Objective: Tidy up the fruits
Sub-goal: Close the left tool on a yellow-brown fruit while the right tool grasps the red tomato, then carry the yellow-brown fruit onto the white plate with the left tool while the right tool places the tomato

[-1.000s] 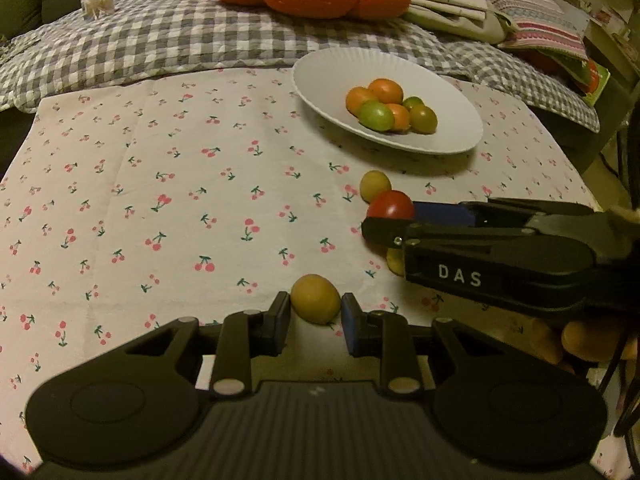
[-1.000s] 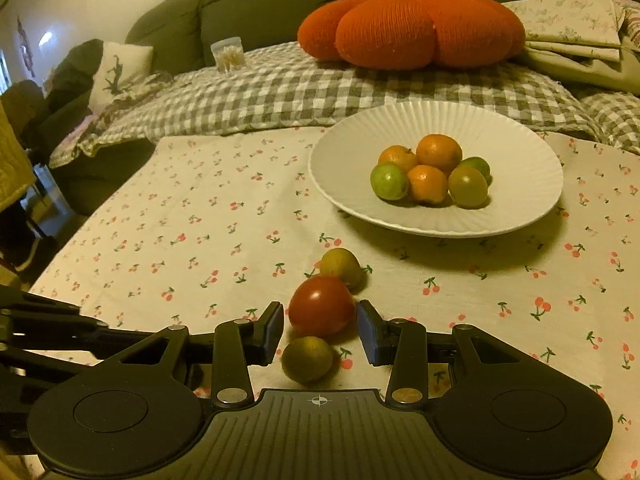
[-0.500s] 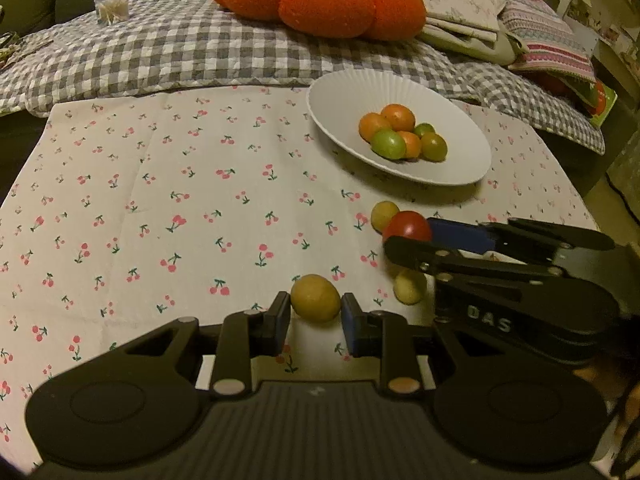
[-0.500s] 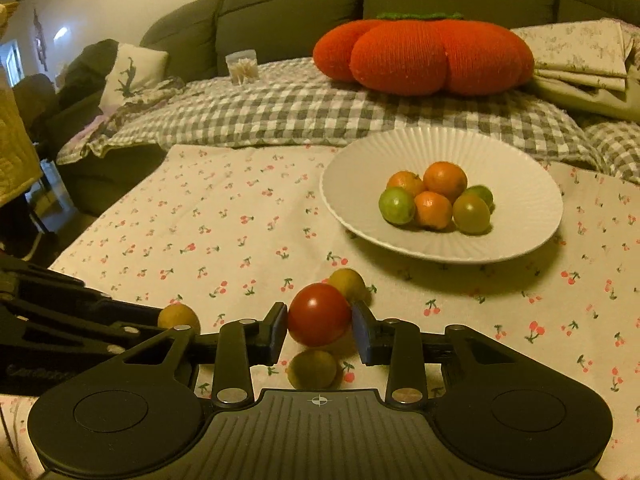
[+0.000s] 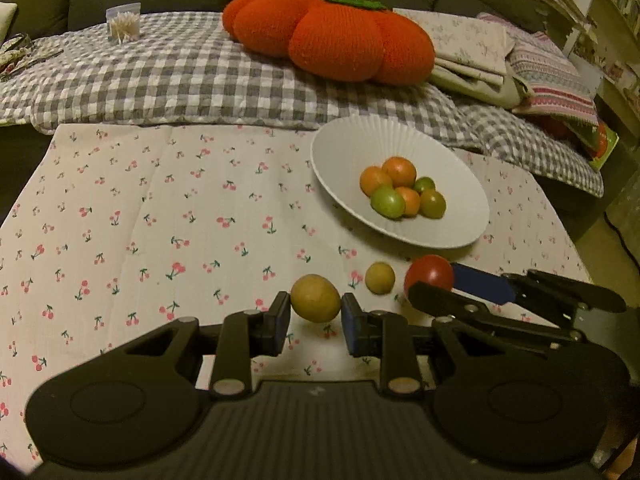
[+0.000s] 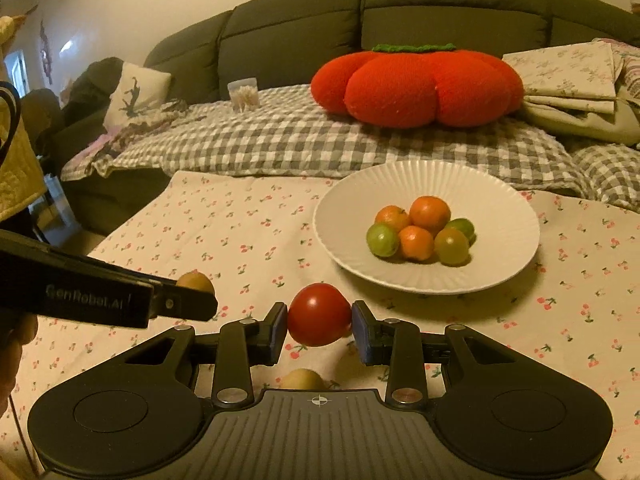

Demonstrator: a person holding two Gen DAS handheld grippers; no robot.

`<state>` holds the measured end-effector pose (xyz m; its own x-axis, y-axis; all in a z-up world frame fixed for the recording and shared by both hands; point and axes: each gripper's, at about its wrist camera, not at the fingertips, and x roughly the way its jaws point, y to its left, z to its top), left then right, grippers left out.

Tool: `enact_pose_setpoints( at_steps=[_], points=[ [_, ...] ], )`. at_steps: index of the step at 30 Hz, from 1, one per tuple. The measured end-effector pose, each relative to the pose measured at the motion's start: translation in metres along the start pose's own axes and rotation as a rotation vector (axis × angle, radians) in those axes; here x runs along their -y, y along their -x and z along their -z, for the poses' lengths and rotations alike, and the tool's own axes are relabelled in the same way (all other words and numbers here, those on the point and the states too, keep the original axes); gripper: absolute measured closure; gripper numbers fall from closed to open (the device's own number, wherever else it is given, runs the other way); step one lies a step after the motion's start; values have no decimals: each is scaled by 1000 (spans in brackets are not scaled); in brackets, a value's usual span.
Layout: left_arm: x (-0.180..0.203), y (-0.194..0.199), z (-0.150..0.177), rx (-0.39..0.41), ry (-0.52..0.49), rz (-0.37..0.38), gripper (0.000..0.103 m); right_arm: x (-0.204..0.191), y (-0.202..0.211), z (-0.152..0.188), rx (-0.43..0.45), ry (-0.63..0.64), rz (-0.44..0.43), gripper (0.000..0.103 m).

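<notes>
My left gripper (image 5: 315, 317) is shut on a yellow-brown fruit (image 5: 315, 297) and holds it above the cherry-print tablecloth (image 5: 160, 220). My right gripper (image 6: 319, 326) is shut on a red tomato (image 6: 319, 314), also lifted; it shows in the left wrist view (image 5: 429, 276) too. A small yellow fruit (image 5: 380, 277) lies on the cloth between them, and in the right wrist view (image 6: 302, 380) it shows under the gripper. The white plate (image 6: 500, 216) ahead holds several orange and green fruits (image 6: 418, 232).
A grey checked blanket (image 5: 180, 76) with a big orange pumpkin cushion (image 5: 332, 36) lies behind the table, on a dark sofa (image 6: 440, 12). A small clear box of sticks (image 5: 124, 24) stands on the blanket. Folded cloths (image 5: 500, 52) lie at the right.
Both grippers have risen off the cloth with their fruits. The right gripper closed on the tomato and lifted it toward the plate; a small yellow fruit stayed below on the cloth.
</notes>
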<state>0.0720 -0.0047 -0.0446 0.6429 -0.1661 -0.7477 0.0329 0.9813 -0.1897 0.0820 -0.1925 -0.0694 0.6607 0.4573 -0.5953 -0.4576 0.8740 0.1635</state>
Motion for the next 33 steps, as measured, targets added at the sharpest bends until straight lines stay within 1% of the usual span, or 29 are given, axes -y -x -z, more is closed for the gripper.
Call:
enact_pose_setpoints(
  at_steps=[9,16,20,24,29,33],
  points=[
    [0,-1,-9,26,22,11,77,4,8,-3,26,5,12,70],
    [0,-1,-22,75,44,36,77,11,13,-11,55,-6,27,70],
    [-1,-5,-32,107,61,54,77,18,13,-14,68,-16,50,70],
    [-1,-13,-41,124,81,78,77,28,14,-16,73,-43,70,70],
    [-1,-27,-54,126,122,121,77,40,15,-23,95,-67,96,70],
    [3,-39,-63,124,132,123,77,53,12,-28,104,-89,126,70]
  ],
)
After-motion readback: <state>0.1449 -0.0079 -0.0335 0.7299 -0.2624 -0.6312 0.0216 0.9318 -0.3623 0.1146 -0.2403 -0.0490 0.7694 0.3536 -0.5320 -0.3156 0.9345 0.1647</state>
